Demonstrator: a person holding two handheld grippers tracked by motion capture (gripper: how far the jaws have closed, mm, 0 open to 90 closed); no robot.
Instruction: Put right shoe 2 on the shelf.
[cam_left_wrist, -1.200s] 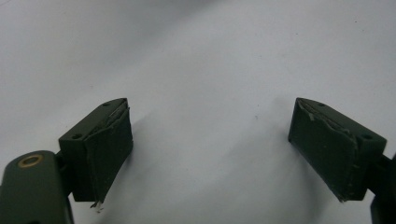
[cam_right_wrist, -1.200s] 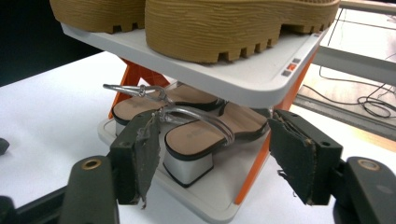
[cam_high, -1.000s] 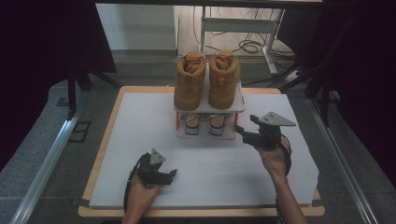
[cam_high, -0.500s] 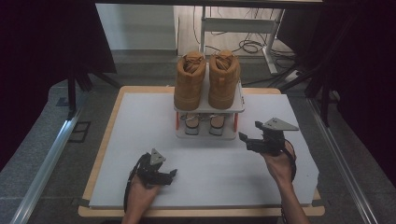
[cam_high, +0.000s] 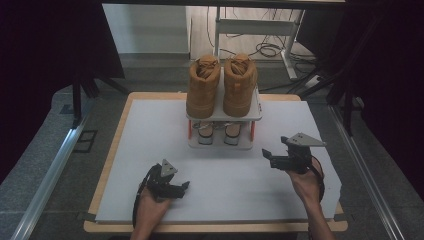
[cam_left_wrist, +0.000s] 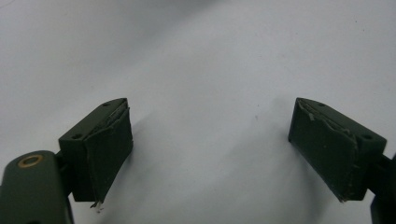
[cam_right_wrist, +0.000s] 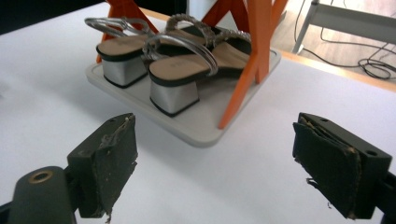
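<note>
Ahead of right gripper (cam_right_wrist: 215, 154): sandals (cam_right_wrist: 159, 60), well apart.

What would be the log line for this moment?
left gripper: open, empty | right gripper: open, empty | boots: upper shelf | sandals: lower shelf

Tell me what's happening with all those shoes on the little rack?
A person holds a gripper in each hand over a white table. Neither is touching anything. The left gripper is open, low near the table's front edge. The right gripper is open too, pointing at the small shoe rack. Tan boots stand on its top shelf, and silver heeled sandals sit on the bottom tray.
</note>
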